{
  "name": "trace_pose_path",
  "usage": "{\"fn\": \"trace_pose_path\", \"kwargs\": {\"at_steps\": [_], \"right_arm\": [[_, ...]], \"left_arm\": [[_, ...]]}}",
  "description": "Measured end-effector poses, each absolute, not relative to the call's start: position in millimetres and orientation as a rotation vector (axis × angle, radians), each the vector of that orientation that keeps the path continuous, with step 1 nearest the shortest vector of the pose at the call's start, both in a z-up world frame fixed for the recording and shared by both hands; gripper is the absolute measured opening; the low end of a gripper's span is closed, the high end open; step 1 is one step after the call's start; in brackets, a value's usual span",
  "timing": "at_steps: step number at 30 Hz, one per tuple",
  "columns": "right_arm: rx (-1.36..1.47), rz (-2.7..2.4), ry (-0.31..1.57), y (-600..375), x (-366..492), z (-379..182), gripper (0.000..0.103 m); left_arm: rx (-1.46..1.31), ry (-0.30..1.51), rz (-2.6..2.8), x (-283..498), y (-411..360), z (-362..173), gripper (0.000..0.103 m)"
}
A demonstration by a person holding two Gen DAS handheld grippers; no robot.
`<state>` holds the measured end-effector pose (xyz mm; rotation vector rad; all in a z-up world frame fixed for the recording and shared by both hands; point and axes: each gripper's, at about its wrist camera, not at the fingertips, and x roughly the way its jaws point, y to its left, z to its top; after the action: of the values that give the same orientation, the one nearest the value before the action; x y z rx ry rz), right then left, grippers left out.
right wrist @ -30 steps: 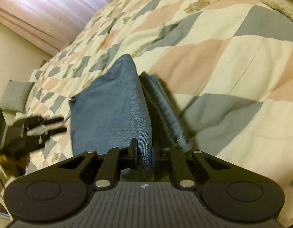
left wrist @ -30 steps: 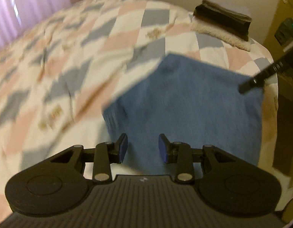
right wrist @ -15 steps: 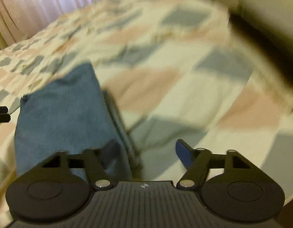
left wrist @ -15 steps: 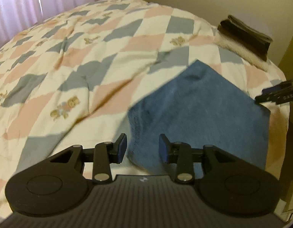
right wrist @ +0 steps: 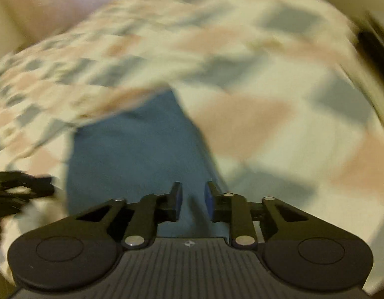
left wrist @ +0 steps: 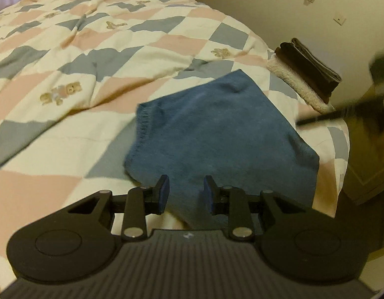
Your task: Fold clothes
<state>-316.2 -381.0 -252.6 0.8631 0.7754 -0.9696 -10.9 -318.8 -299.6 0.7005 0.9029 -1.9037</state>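
A folded blue cloth [left wrist: 217, 134] lies flat on the checked quilt [left wrist: 92, 57] near the bed's right edge. My left gripper [left wrist: 186, 190] hovers open over the cloth's near corner and grips nothing. In the blurred right wrist view the same blue cloth [right wrist: 132, 154] lies ahead and to the left. My right gripper [right wrist: 193, 196] is over its near right edge. Its pads stand a narrow gap apart with cloth showing between them. The right gripper [left wrist: 341, 114] appears as a dark blur in the left wrist view. The left gripper [right wrist: 17, 191] shows at the left edge.
A stack of dark folded clothes [left wrist: 309, 69] rests on a white fluffy towel [left wrist: 296, 87] at the bed's far right corner. A cream wall [left wrist: 279, 5] stands behind it. Brown furniture [left wrist: 366, 164] borders the bed on the right.
The right gripper let go of the blue cloth, opened wide, then narrowed its gap and swung left over the cloth. The left gripper stayed open and shifted its view right.
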Motion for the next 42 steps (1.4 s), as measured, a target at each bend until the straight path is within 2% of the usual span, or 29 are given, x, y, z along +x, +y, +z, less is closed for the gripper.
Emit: {"fn": "trace_pose_path", "kwargs": {"at_steps": [6,10,13,17,24,25,26,27,28,30,34,36,38,42], "right_arm": [[0.788,-0.444,0.819,-468.3,-236.6,-243.1,0.031],[0.723,-0.111,0.893,-519.8,-176.5,-268.0,0.04],[0.722,0.049,0.968,-537.4,-145.1,-288.8,0.04],[0.854,0.173,1.06,-555.0,-125.5,-320.2,0.04],[1.073,0.316,1.186,-574.9,-87.5,-359.9,0.04],[1.094,0.315,1.199,-576.7,-83.1,-365.2,0.039],[1.109,0.305,1.21,-577.8,-79.5,-370.3,0.034],[1.124,0.294,1.221,-579.0,-75.9,-375.4,0.026],[1.129,0.278,1.21,-579.2,-76.3,-376.3,0.012],[1.126,0.24,1.162,-578.3,-82.1,-372.6,0.01],[1.223,0.116,0.948,-591.3,-126.6,-354.0,0.004],[1.331,-0.038,0.869,-610.6,-159.8,-369.1,0.004],[1.465,-0.125,0.837,-617.8,-181.5,-395.8,0.004],[1.428,-0.082,0.863,-616.6,-165.6,-402.0,0.006]], "left_arm": [[0.601,0.972,-1.776,-29.7,-311.4,-297.0,0.027],[0.538,1.021,-1.565,-35.6,-307.1,-301.9,0.029],[0.442,1.072,-1.418,-38.8,-303.1,-302.6,0.032],[0.245,1.168,-1.276,-31.6,-300.6,-308.4,0.046],[0.047,1.273,-1.203,-21.4,-299.8,-341.8,0.047],[0.022,1.282,-1.203,-19.8,-299.0,-345.4,0.047],[0.014,1.284,-1.196,-19.1,-298.6,-347.3,0.046],[0.015,1.283,-1.187,-18.9,-298.2,-348.5,0.042],[0.02,1.275,-1.184,-19.6,-297.8,-348.3,0.04],[0.043,1.245,-1.194,-23.4,-297.3,-346.3,0.033],[0.1,1.118,-1.28,-39.3,-291.8,-332.2,0.025],[0.096,1.092,-1.307,-43.0,-293.0,-329.8,0.018],[0.14,1.093,-1.294,-45.0,-302.2,-334.7,0.018],[0.147,1.151,-1.273,-35.8,-301.9,-338.5,0.021]]}}
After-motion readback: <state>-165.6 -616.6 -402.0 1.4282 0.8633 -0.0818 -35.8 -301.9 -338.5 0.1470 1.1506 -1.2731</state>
